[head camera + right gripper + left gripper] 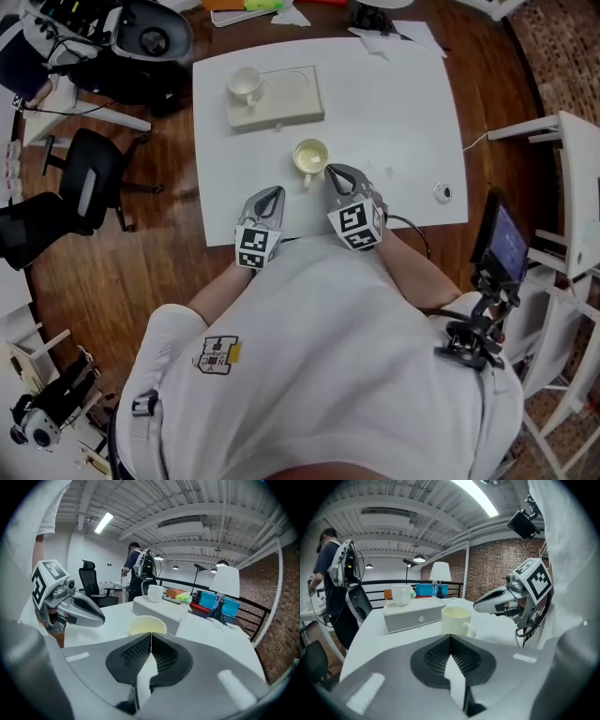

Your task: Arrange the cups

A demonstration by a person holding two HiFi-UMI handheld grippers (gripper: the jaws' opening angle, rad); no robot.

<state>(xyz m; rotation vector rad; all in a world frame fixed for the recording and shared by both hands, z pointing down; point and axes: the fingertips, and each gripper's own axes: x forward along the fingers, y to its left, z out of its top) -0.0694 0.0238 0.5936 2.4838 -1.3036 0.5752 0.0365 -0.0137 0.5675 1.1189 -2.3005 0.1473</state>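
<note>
A cream cup [310, 157] stands upright on the white table [403, 112], just beyond both grippers; it also shows as the cup [456, 620] and the cup [147, 625]. A white cup [246, 86] sits on the left half of a beige tray [291, 103] at the table's far side. My left gripper [271, 194] hovers near the table's front edge, shut and empty. My right gripper [336, 172] is just right of the cream cup, jaws together, holding nothing. Each gripper sees the other: the right gripper [480, 604] and the left gripper [96, 617].
A small round white object [442, 192] lies near the table's right front corner. Office chairs [89, 183] and a dark machine [141, 37] stand left of the table. A phone on a mount [502, 246] is at the right. A person [330, 573] stands in the background.
</note>
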